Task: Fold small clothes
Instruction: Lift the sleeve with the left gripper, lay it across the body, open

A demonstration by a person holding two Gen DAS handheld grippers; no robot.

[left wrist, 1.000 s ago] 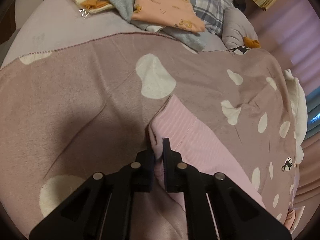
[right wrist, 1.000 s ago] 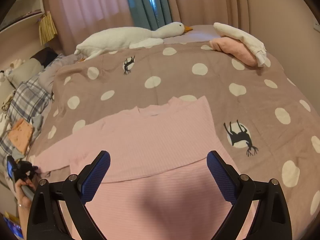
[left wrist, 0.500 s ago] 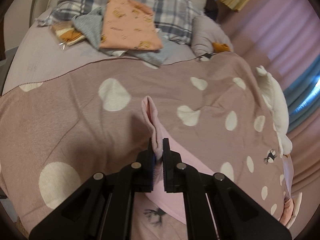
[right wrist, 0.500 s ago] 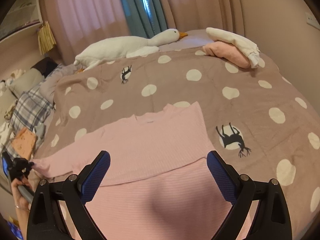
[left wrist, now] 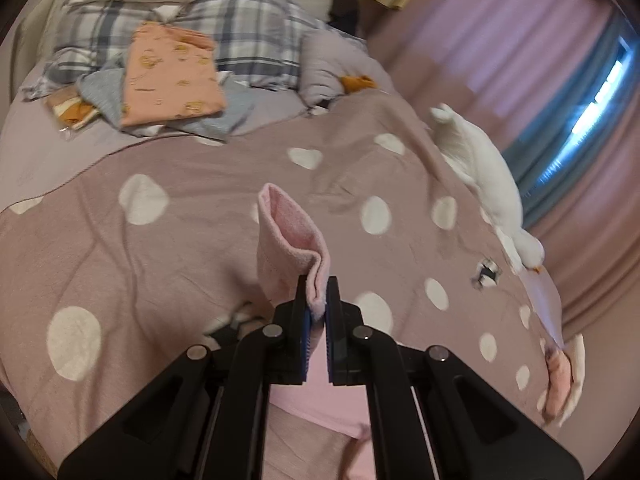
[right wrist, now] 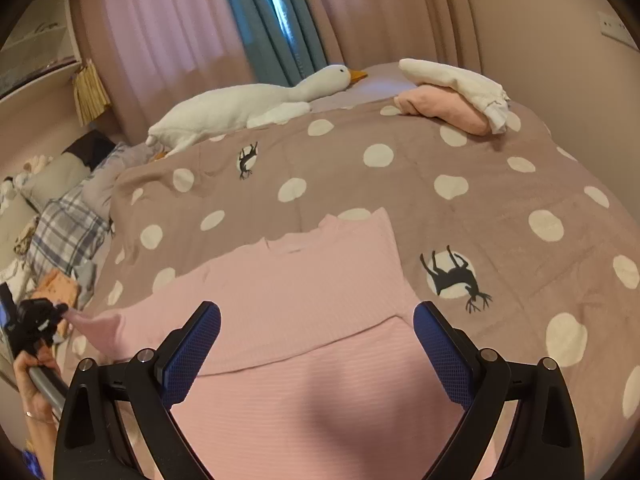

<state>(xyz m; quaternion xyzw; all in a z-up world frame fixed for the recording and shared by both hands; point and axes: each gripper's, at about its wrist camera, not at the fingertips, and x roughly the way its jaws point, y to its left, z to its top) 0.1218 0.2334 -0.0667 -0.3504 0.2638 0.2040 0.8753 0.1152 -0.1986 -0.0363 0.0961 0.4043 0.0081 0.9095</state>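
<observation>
A pink ribbed sweater (right wrist: 304, 304) lies spread on the polka-dot blanket (right wrist: 400, 184), its lower part folded up over the body. My left gripper (left wrist: 318, 304) is shut on the cuff of the pink sleeve (left wrist: 288, 248), which stands lifted off the blanket with its open end pointing away. In the right wrist view that same left gripper (right wrist: 60, 312) shows at the far left, with the sleeve (right wrist: 100, 326) pulled up and outward. My right gripper (right wrist: 316, 354) hovers open over the sweater's folded middle, nothing between its blue pads (right wrist: 438, 354).
Folded clothes, an orange patterned piece (left wrist: 172, 76) on top, lie by plaid bedding (left wrist: 248, 28) at the bed's head. A white goose plush (right wrist: 248, 108) lies along the curtain side. A pink and white folded pile (right wrist: 456, 96) sits at the far right corner.
My left gripper has risen and swung away from the sweater, lifting the sleeve cuff off the blanket. The right gripper has stayed open above the sweater, barely shifting.
</observation>
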